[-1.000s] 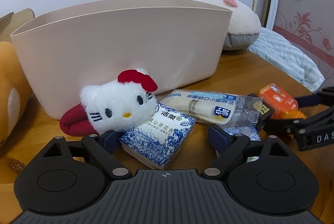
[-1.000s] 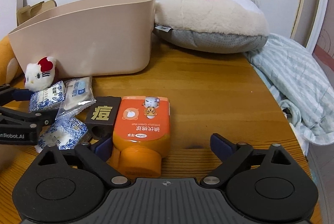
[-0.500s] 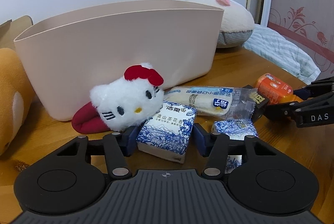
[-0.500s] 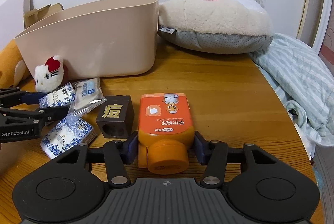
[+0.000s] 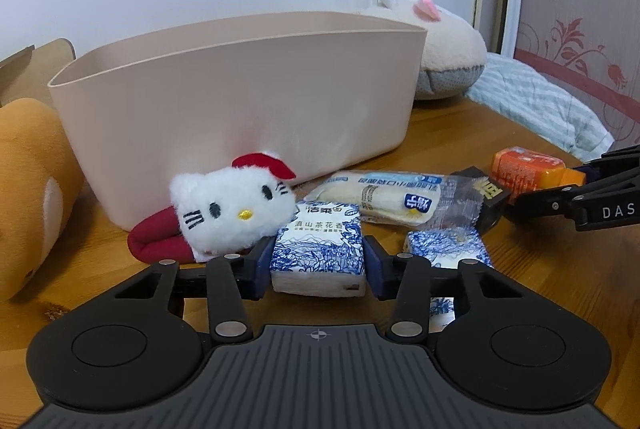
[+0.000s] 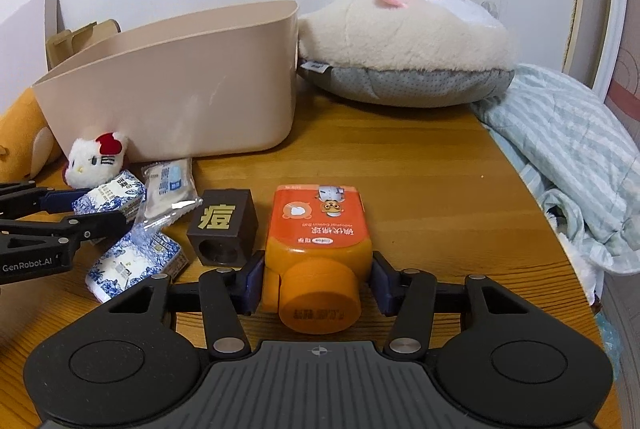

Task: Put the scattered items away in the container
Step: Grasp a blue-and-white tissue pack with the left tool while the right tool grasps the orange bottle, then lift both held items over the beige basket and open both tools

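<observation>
My left gripper [image 5: 318, 265] is shut on a blue-and-white tissue pack [image 5: 318, 255], held just above the wooden table in front of the beige tub [image 5: 240, 89]. A Hello Kitty plush [image 5: 228, 215] touches the pack's left side. A wrapped bread snack [image 5: 384, 199] and a second tissue pack [image 5: 448, 251] lie to the right. My right gripper [image 6: 316, 281] is shut on an orange cotton-swab box [image 6: 318, 241]. A brown block [image 6: 224, 227] sits just left of it. The beige tub [image 6: 180, 97] stands at the back left in the right wrist view.
A large cream plush cushion [image 6: 404, 49] lies right of the tub. A striped blue blanket [image 6: 568, 153] hangs over the table's right edge. An orange plush [image 5: 28, 189] sits left of the tub. Bare wood [image 6: 420, 165] lies between box and cushion.
Both grippers went from open to shut: the left closed on the tissue pack, the right on the orange box. Both views rose slightly.
</observation>
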The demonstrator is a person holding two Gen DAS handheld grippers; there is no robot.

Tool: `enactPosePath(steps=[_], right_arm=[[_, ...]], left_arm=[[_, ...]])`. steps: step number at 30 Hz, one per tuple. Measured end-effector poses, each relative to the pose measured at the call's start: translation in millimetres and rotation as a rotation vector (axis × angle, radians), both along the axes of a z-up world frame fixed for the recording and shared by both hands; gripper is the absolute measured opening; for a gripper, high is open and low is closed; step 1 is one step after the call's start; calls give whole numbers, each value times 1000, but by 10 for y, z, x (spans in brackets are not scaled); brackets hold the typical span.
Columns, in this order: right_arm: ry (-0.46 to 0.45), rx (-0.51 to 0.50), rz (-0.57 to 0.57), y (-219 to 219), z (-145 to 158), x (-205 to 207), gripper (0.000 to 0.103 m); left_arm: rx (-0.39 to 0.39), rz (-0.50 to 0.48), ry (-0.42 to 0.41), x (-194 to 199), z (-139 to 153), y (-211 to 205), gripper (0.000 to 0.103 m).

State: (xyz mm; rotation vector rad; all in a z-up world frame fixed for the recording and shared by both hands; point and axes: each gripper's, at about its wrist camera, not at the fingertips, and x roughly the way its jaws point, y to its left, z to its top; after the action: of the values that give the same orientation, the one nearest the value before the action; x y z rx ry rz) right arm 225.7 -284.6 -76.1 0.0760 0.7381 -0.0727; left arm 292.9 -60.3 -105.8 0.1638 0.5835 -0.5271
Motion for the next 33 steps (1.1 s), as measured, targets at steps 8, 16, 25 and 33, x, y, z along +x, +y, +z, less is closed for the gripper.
enactPosePath(steps=[8, 16, 25, 33], right_arm=[[-28, -11, 7, 44, 115, -61, 50], [-40, -6, 4, 83, 141, -133, 50], [-89, -17, 10, 114, 320, -212, 50], [-143, -30, 31, 174, 588, -188, 50]], left_arm=[[2, 0, -7, -87, 60, 66, 47], [-14, -16, -43, -234, 156, 112, 47], [-41, -26, -79, -316, 343, 121, 47], [-81, 10, -116, -315, 585, 279, 47]])
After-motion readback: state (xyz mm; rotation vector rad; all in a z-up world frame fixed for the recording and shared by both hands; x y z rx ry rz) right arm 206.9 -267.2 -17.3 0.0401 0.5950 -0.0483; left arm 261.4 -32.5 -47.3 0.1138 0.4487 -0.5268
